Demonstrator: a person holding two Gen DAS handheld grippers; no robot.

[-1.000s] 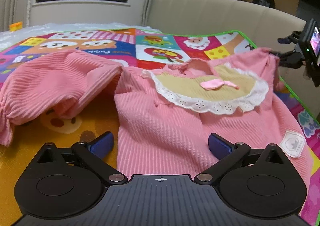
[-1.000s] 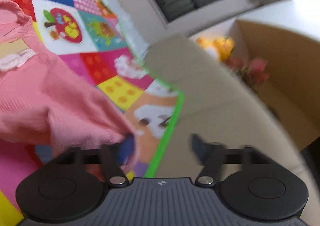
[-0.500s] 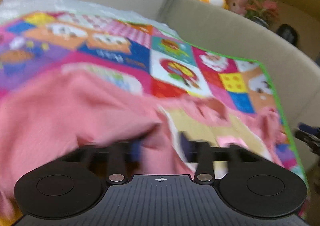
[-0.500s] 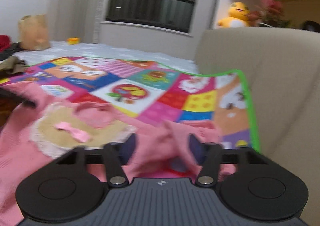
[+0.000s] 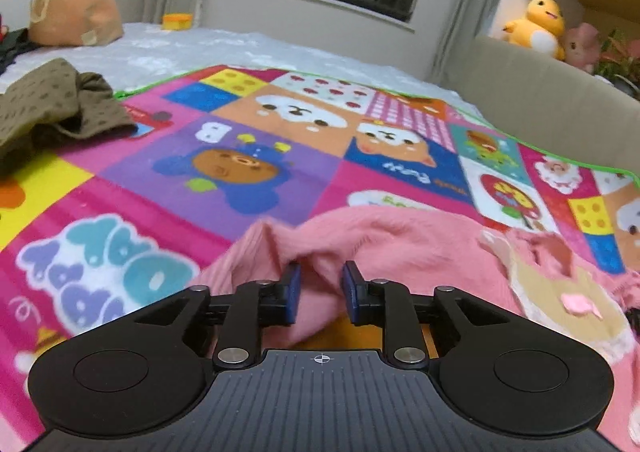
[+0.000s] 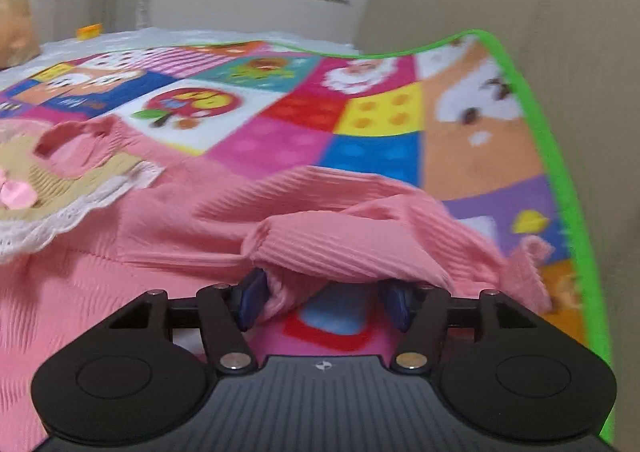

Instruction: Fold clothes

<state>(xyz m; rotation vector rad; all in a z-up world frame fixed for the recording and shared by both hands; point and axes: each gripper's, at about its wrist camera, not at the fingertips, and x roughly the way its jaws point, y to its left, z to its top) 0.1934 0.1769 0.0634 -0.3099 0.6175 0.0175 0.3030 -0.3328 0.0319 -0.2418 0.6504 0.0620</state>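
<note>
Colourful play mat (image 5: 248, 175) under a soft, limp pink top (image 6: 168, 252); left tongs (image 5: 317, 289) pinch one sleeve fold, right tongs (image 6: 325, 302) gape around another.

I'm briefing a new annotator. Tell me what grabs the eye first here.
The bright patchwork cartoon play mat fills both views. On it lies a pink ribbed top with a lace-edged beige collar; each gripper has a fold of it between its blue pads. A crumpled olive-brown garment sits at the mat's far left corner.
</note>
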